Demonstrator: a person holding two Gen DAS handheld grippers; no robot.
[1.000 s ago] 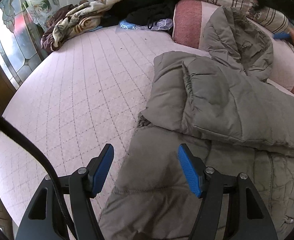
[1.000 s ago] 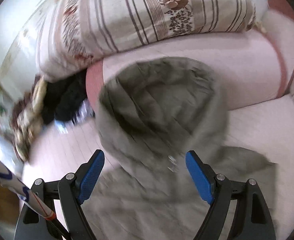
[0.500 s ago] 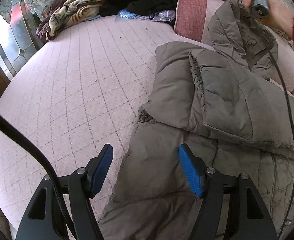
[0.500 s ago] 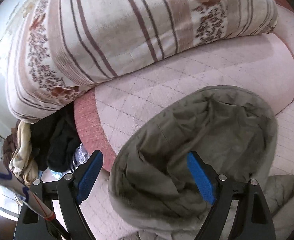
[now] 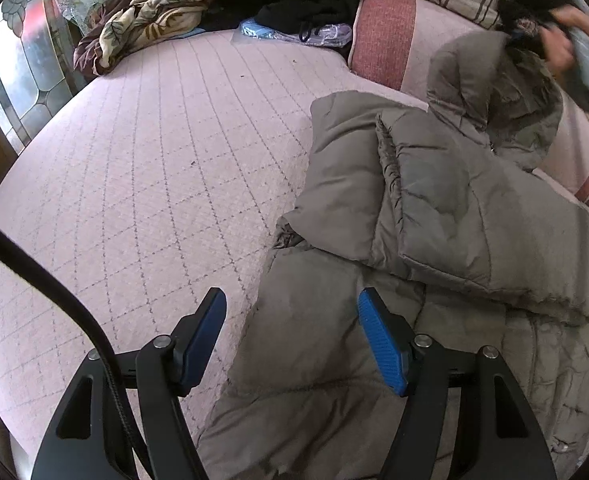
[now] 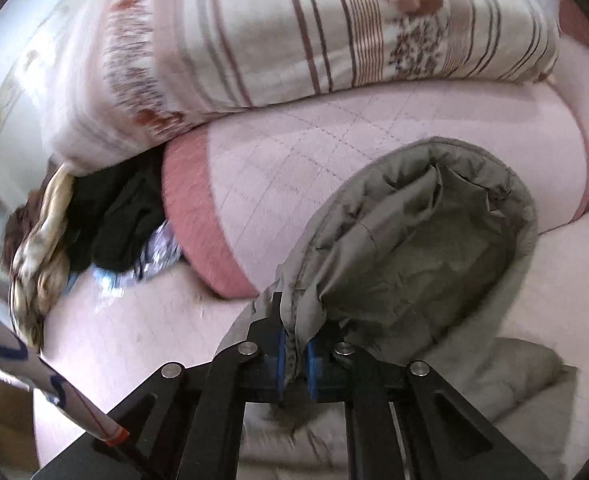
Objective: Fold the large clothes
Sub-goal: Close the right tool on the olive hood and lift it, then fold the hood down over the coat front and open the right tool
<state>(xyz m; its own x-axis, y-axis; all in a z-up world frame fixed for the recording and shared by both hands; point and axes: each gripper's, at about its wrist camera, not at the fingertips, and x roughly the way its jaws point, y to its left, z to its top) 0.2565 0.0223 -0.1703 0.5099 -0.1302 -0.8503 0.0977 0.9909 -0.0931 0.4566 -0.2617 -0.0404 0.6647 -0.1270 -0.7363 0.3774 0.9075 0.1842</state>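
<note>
right gripper (image 6: 294,356) jaws now clamped on hood rim (image 6: 294,304), previously spread wide above it

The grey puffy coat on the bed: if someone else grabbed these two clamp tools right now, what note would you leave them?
Right gripper: shut on the rim of the hood, near the pink bolster.
Left gripper: open, holding nothing, hovering over the coat at its lower left edge.
Coat: spread on the pink bed cover, one sleeve already folded across the body.
Left, probably: fold the hood down onto the body, then fold the lower part up.
</note>
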